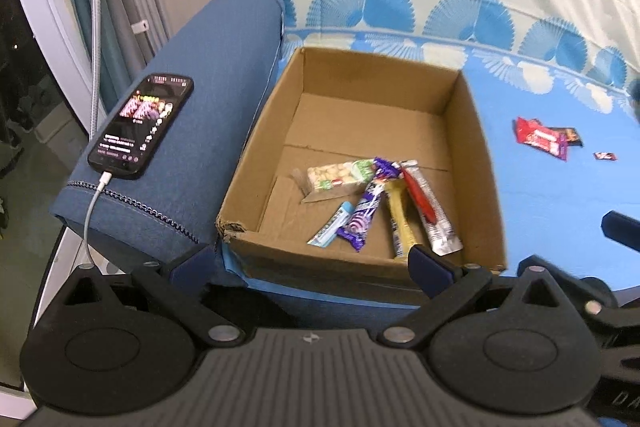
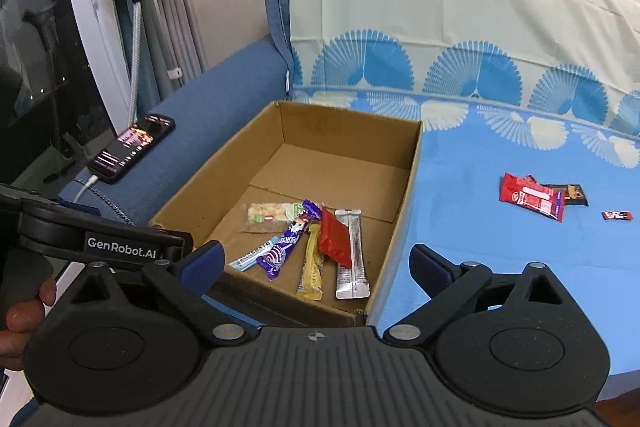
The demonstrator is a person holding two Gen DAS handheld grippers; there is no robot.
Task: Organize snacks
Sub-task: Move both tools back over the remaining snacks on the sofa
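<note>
A cardboard box (image 1: pixel 476 131) (image 2: pixel 408 171) stands on a blue sheet on a sofa. Inside lie several snacks: a nut bar (image 1: pixel 340 175) (image 2: pixel 272 214), a purple wrapper (image 1: pixel 366 211) (image 2: pixel 286 247), a yellow bar (image 1: pixel 400 223) (image 2: pixel 311 269), a red packet (image 1: pixel 418 195) (image 2: pixel 335 241) and a silver stick (image 1: pixel 438 223) (image 2: pixel 352 259). A red wrapper (image 1: pixel 538 138) (image 2: pixel 532 197), a dark wrapper (image 2: pixel 574 193) and a small candy (image 1: pixel 605 156) (image 2: pixel 618 215) lie on the sheet to the right. My left gripper (image 1: pixel 308 263) and right gripper (image 2: pixel 316 263) are open and empty in front of the box.
A lit phone (image 1: pixel 142 125) (image 2: pixel 132 147) on a charging cable rests on the blue sofa armrest (image 1: pixel 208 75) left of the box. A curtain and window frame stand at the far left. The sofa back (image 2: pixel 460 19) is draped with a pale patterned sheet.
</note>
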